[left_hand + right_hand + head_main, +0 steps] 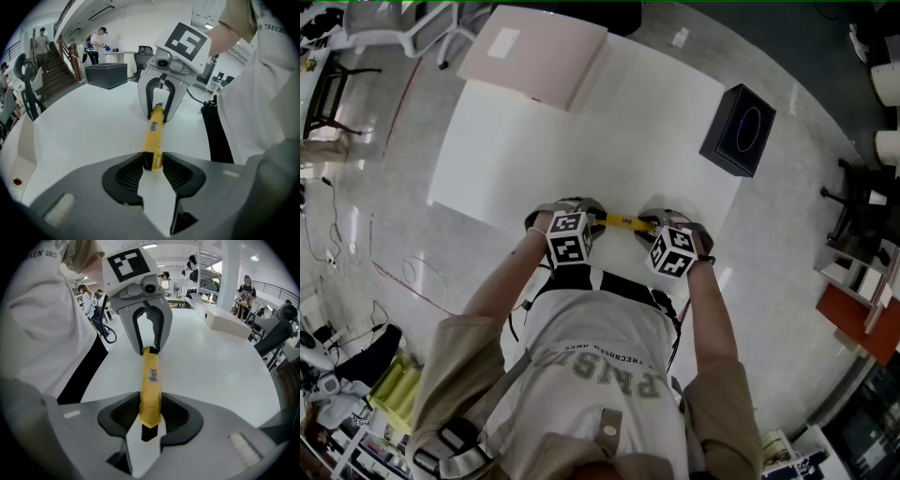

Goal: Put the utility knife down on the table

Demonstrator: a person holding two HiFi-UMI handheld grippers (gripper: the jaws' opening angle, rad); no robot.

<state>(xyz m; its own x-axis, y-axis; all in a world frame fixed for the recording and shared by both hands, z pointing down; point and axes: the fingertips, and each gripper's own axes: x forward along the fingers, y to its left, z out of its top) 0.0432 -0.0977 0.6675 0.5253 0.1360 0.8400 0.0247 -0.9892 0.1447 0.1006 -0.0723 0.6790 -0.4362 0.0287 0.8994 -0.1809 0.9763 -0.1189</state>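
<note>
The utility knife [151, 390] looks like smooth yellow plastic. The white worktop [215, 362] is smooth and matt. The right claw pads [124, 416] are ribbed and black.

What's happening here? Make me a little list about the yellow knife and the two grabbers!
held thing: yellow utility knife
left gripper: shut on one end of the knife
right gripper: shut on the other end
knife's place: spans between both grippers, at the near edge of the white table; whether it touches, cannot tell
also on table: black box at far right; flat beige box at far edge
</note>
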